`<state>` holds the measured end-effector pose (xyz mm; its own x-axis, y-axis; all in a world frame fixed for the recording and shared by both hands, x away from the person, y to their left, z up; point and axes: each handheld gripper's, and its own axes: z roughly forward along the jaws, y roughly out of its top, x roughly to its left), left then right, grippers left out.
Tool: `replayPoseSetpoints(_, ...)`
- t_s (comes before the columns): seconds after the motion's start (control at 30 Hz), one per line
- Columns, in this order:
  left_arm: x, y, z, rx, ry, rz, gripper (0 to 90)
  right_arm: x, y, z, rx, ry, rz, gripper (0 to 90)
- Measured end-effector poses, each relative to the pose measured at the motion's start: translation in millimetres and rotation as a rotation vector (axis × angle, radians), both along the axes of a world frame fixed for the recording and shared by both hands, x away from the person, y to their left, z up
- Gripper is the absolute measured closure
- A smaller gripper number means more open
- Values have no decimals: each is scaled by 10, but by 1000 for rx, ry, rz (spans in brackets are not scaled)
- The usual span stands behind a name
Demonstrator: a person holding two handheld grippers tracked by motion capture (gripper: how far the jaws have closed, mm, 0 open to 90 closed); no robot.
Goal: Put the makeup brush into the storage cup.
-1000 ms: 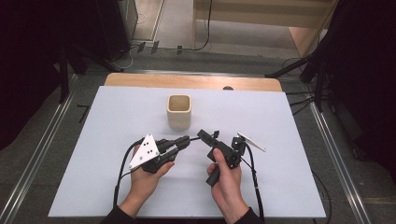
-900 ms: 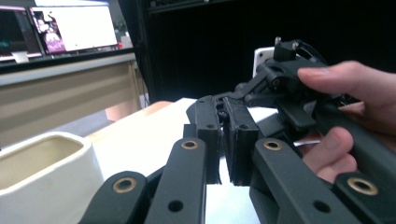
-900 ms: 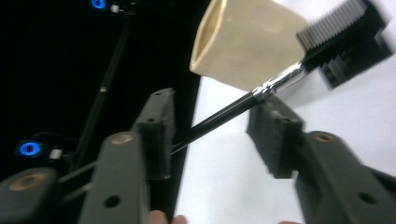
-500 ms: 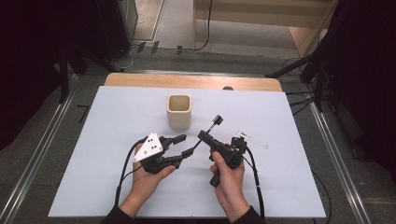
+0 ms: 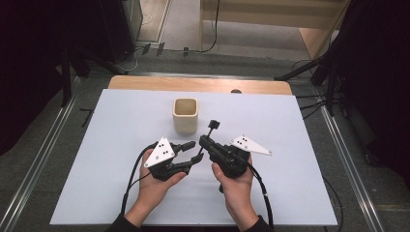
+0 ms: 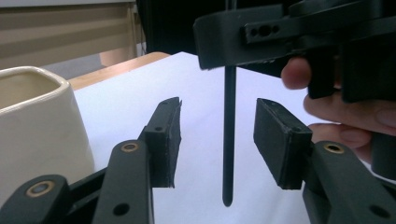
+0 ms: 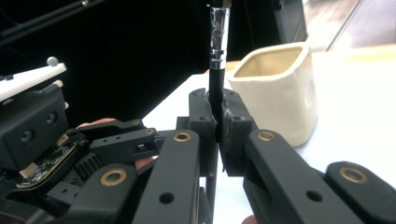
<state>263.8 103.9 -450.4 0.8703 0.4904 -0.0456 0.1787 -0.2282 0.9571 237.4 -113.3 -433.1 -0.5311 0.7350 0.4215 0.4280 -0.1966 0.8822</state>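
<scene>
The right gripper [image 7: 216, 128] pinches a thin, light, stiff brush [image 7: 217, 51] by its black handle; the left gripper [image 6: 218, 135] gapes beside it, near the cup [image 5: 185, 115]

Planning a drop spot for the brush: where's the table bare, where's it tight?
Bare: the white table left of the left gripper, the right side beyond the right gripper, and the strip behind the cream cup. Tight: between cup and grippers, where the right one clamps the black brush.
</scene>
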Motion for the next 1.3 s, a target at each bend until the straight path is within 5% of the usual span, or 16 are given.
replayPoseSetpoints(0.3,-15,-3,30,-8,15,24,611,-56,68,50,-84,-69,-3,867)
replayPoseSetpoints(0.8,-26,-46,56,-12,65,9,731,-112,181,65,-147,-109,31,866)
replayPoseSetpoints(0.97,-45,-65,68,7,52,-10,851,-119,205,62,-154,-114,32,866)
replayPoseSetpoints(1.03,-49,-70,71,9,52,-6,857,-115,199,61,-150,-106,29,860)
replayPoseSetpoints(1.1,-41,-68,64,11,61,-10,858,-113,202,62,-136,-110,8,749)
replayPoseSetpoints(1.3,-14,-36,37,6,71,2,859,-128,174,134,-106,-121,3,689)
